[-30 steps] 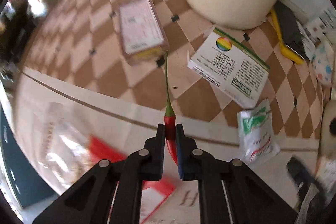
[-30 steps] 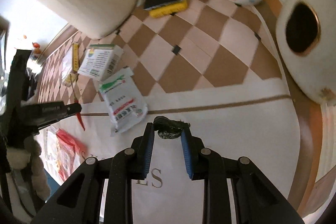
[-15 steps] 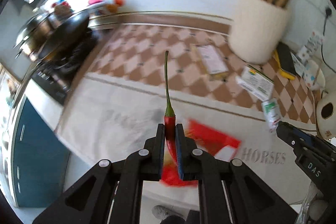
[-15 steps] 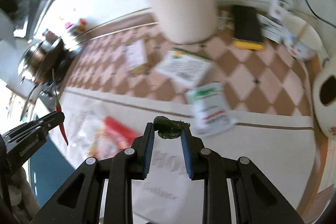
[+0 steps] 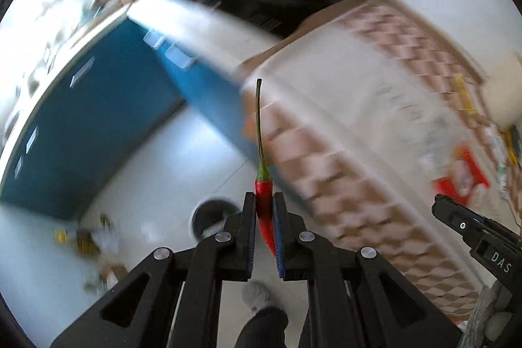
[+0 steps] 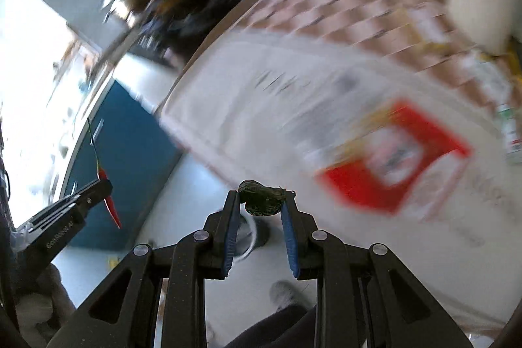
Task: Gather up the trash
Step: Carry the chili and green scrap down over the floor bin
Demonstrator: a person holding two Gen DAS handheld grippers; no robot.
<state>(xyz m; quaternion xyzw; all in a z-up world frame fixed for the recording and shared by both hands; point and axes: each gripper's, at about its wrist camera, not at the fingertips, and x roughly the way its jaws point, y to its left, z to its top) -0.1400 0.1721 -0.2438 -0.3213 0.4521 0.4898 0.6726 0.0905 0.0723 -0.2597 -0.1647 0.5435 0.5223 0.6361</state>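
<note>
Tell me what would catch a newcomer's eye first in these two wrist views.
First, the red chili pepper with its long green stem, pinched upright in the left gripper at the centre of the left wrist view. Next, the dark crumpled lump clamped at the tips of the right gripper. Behind it, a blurred red and white packet lies on the pale mat, and a blue cabinet fills the left side.

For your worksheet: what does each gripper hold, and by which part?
Left gripper: red chili, by its red body. Right gripper: dark crumpled lump, across its sides.
</note>
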